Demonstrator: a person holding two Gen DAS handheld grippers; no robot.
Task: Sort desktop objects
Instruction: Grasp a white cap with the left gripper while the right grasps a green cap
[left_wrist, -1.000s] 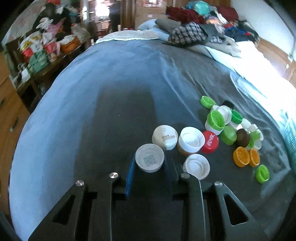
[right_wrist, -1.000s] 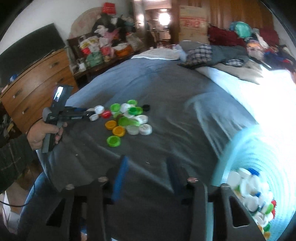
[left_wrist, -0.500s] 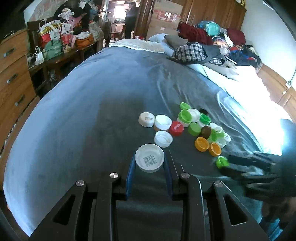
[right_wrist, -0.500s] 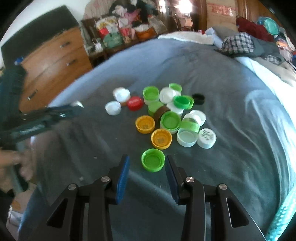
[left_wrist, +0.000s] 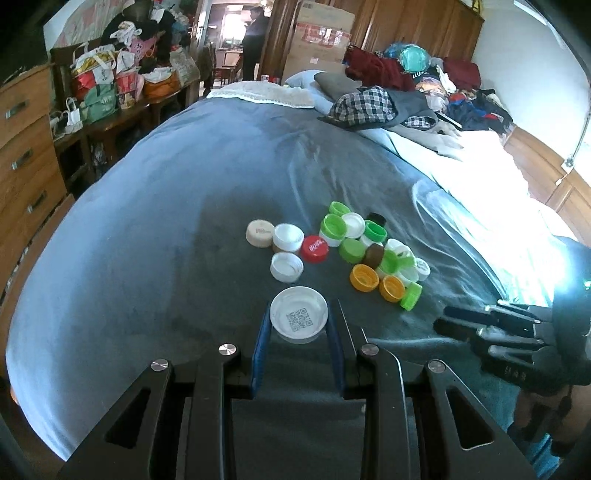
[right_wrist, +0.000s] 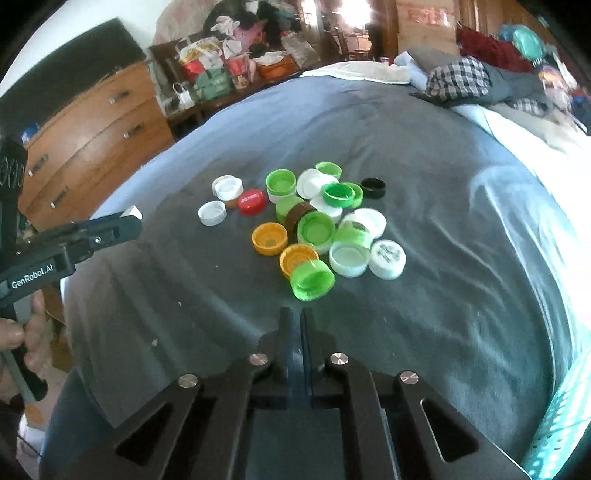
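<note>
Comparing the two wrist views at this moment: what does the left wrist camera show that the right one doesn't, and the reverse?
Only the left wrist view shows the QR code printed inside the white cap that the left gripper is shut on, and the beige cap beside the white ones.

Only the right wrist view shows the right gripper shut with nothing between its pads, plus the perforated teal basket at the lower right edge.

Both show the cap pile on the grey blanket, including the red cap, two orange caps and the brown cap.
</note>
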